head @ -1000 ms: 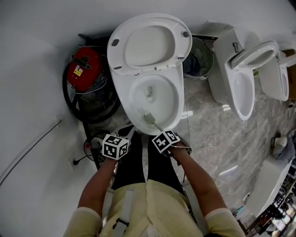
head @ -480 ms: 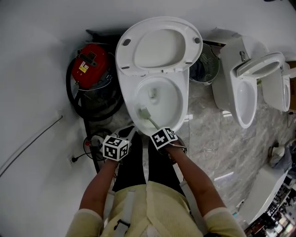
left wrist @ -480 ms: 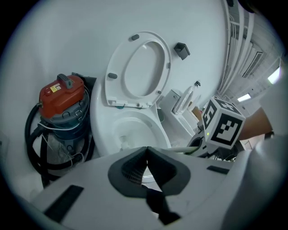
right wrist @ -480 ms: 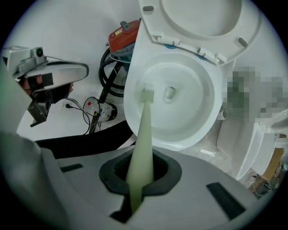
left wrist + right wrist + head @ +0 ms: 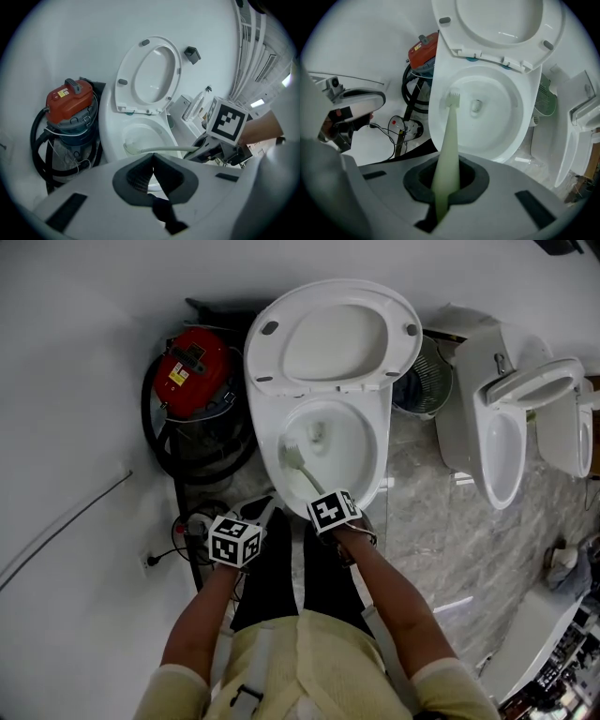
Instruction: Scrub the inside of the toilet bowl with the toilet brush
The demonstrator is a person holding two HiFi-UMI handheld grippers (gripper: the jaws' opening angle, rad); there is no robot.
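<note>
Red vacuum, mesh bin, second toilet.

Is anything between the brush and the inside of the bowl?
Nothing visible. The lid is up, and the brush, held in the right gripper, has its head inside the bowl, at its left side.

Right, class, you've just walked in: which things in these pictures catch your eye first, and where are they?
The open white toilet fills the centre, lid raised, with the pale green toilet brush reaching into its bowl from the right gripper. A red vacuum cleaner stands left of it, and a second toilet sits to the right.
</note>
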